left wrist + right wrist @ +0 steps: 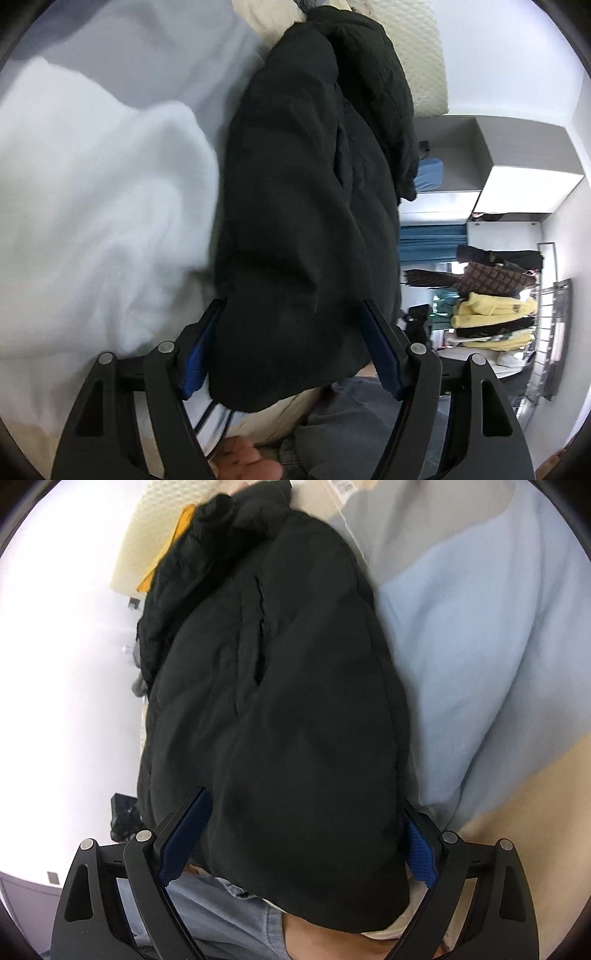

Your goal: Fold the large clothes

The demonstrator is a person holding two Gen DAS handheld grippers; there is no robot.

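Observation:
A bulky black padded jacket [303, 166] lies folded lengthwise on the bed, running away from me in both wrist views [277, 701]. Its near end sits between the blue-padded fingers of my left gripper [291, 301], whose jaws stand wide. The cloth brushes both pads without being squeezed. My right gripper [303, 799] also stands wide around the jacket's near end. The hem drapes over its right pad [419, 849] and lies beside the left one. The jacket's far end is bunched near a cream pillow [417, 55].
A pale duvet [92, 203] [461, 646] lies beside the jacket. A person's jeans-clad legs [221, 915] and bare toes [243, 461] are below the grippers. A rack with yellow and dark clothes [495, 314] stands at the right. A yellow item [181, 542] peeks from under the jacket's far end.

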